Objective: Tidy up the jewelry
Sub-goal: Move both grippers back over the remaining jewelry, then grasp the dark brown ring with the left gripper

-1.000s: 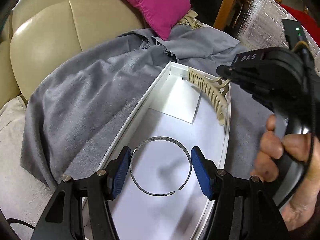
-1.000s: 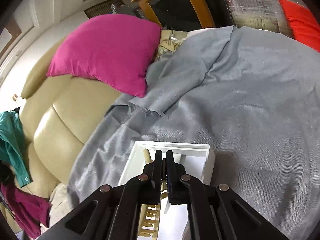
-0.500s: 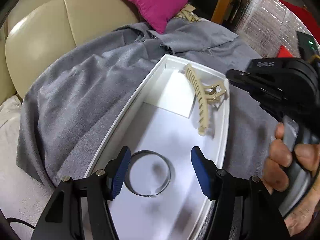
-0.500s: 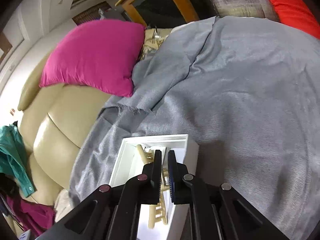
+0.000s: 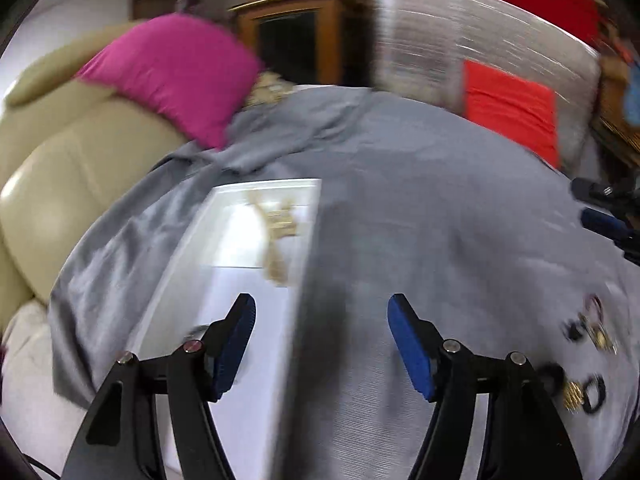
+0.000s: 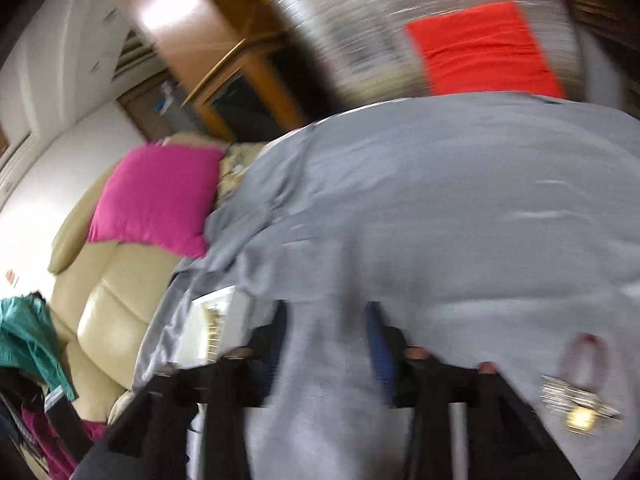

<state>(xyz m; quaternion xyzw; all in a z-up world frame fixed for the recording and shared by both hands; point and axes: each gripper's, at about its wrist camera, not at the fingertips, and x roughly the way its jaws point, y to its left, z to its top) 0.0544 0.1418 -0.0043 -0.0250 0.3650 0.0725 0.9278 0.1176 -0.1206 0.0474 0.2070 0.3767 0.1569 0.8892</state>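
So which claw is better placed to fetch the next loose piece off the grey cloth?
Probably the right claw: open and empty, with the loose jewelry close beside it. The left claw, also open, straddles the white tray edge, farther away.

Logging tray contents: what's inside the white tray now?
The beige hair claw lies at the far end of the white tray. The left gripper hides the near end.

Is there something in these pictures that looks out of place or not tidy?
Yes. Several small jewelry pieces lie loose on the grey blanket, outside the white tray, which holds the beige hair claw. The blanket is rumpled near the pink cushion. Both views are motion-blurred, so finer detail is unclear.
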